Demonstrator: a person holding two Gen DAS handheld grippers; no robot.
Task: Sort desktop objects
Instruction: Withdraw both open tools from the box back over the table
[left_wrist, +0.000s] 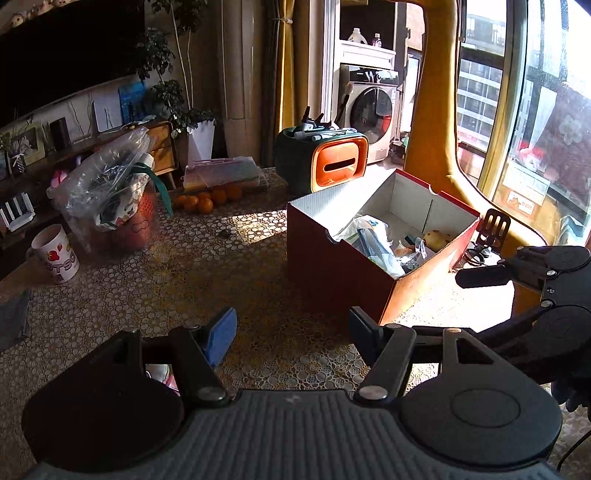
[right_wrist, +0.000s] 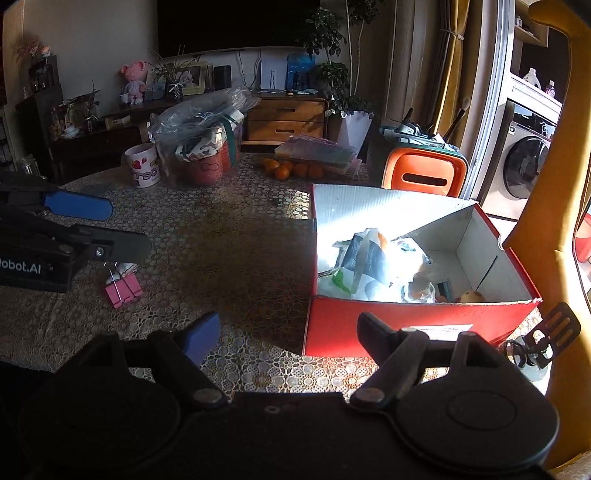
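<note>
A red cardboard box (left_wrist: 343, 266) with a white inside stands open on the table; it also shows in the right wrist view (right_wrist: 406, 325). It holds wrappers, packets and a small yellow toy (right_wrist: 471, 296). A pink binder clip (right_wrist: 123, 290) lies on the tablecloth just below my left gripper's fingers. My left gripper (left_wrist: 293, 328) is open and empty, left of the box's near corner. My right gripper (right_wrist: 290, 332) is open and empty in front of the box. A black clip (right_wrist: 546, 341) lies right of the box.
A white mug (left_wrist: 55, 253), a plastic bag over a red container (left_wrist: 122, 206), several oranges (left_wrist: 207, 199), a flat plastic case (left_wrist: 225, 173) and an orange and green holder of pens (left_wrist: 325, 158) stand at the back. A yellow chair back (right_wrist: 554, 206) rises at the right.
</note>
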